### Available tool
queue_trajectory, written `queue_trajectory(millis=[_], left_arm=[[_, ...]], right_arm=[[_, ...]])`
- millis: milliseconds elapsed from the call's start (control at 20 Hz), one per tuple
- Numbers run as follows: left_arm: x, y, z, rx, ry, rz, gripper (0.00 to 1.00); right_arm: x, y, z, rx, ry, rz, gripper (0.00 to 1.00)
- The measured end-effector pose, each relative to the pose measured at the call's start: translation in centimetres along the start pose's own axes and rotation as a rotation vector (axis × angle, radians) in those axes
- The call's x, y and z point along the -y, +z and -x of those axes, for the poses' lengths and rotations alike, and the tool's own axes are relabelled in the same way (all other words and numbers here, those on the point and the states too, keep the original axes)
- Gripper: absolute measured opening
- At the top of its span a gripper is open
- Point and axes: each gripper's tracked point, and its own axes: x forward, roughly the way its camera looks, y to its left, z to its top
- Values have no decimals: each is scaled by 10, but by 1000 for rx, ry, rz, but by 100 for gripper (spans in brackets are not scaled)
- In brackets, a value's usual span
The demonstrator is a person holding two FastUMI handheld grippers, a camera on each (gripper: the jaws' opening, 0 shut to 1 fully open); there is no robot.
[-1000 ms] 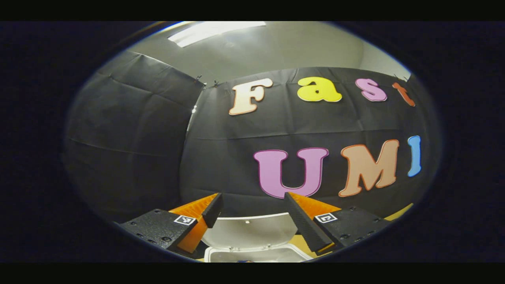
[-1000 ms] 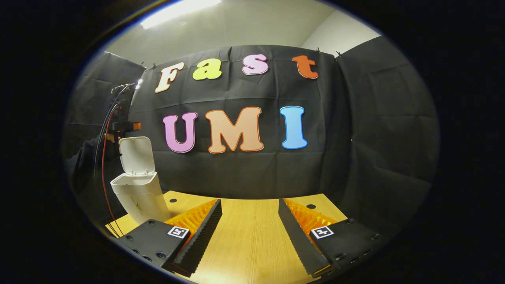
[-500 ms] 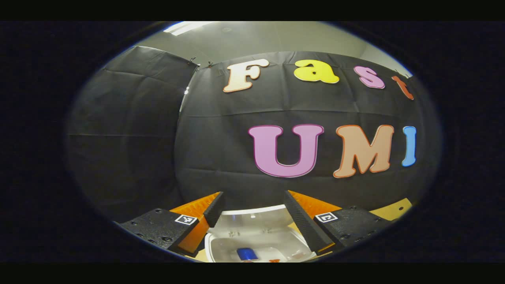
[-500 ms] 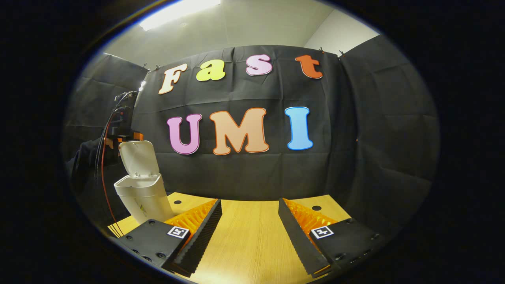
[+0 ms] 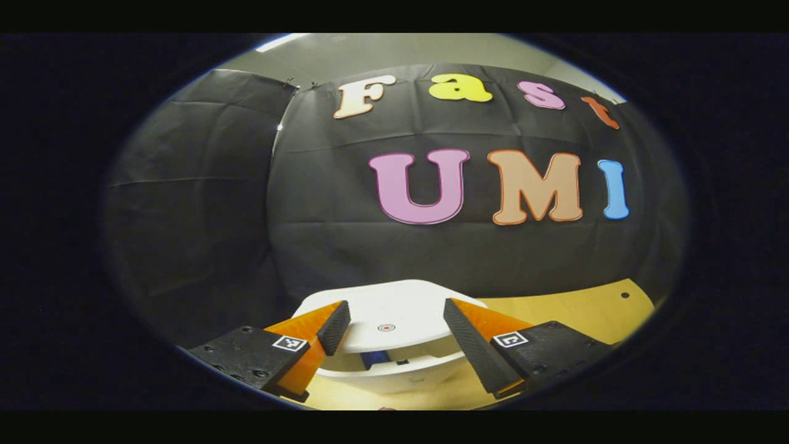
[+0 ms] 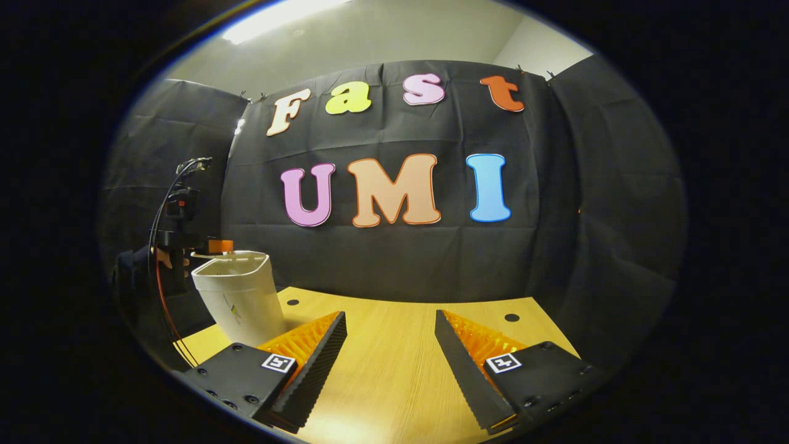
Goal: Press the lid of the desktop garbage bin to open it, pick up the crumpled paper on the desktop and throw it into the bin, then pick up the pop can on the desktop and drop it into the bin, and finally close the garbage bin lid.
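The white desktop bin (image 5: 394,377) sits just below my left gripper (image 5: 394,309). Its lid (image 5: 385,317) lies nearly flat over the rim, and a narrow gap stays at the front. Through that gap a bit of the blue pop can (image 5: 374,359) shows inside. My left gripper is open, its fingers spread over the lid with nothing held. In the right gripper view the bin (image 6: 240,299) stands at the table's left, with the left gripper (image 6: 185,231) and a hand above its lowered lid (image 6: 231,254). My right gripper (image 6: 390,317) hovers open above the table.
The wooden table (image 6: 394,382) runs to the black cloth wall behind it. A small round hole (image 6: 511,317) marks its far right side. Cables (image 6: 161,296) hang from the left gripper beside the bin.
The bin lid has swung from upright down to almost flat on the rim. My left gripper has tilted down over it. The right gripper has hardly moved and stays open.
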Motion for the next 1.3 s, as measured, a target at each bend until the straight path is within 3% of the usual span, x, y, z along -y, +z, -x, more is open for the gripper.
queue_trajectory(millis=[100, 150, 350, 450, 500, 650, 750, 1000, 1200, 1300], left_arm=[[3, -19, -3, -22, 0, 9, 99], [6, -30, -6, -32, -8, 12, 92], [8, -36, -7, -1, -3, 8, 91], [9, -36, -9, 4, -28, 65, 92], [11, -36, -7, -11, -50, 57, 91], [14, -32, -4, -21, -65, 1, 92], [13, -9, 3, 37, -38, -30, 92], [71, 78, 65, 300, -93, -7, 95], [134, 88, 139, 389, -186, 74, 99], [169, 81, 173, 397, -239, 92, 94]], right_arm=[[-3, -10, -2, -23, 5, 5, 96], [-4, -15, -3, -38, 7, 7, 96], [-10, -20, -7, -45, 10, 32, 100], [-11, -18, -10, -28, 15, 12, 100], [-12, -16, -14, -19, 20, -5, 96], [-19, -10, -21, -29, 49, -81, 96], [-11, 10, -14, 14, 39, -118, 96], [45, 72, 26, 194, -73, -78, 96], [85, 101, 60, 304, -133, -35, 96], [93, 103, 71, 326, -123, -39, 96]])
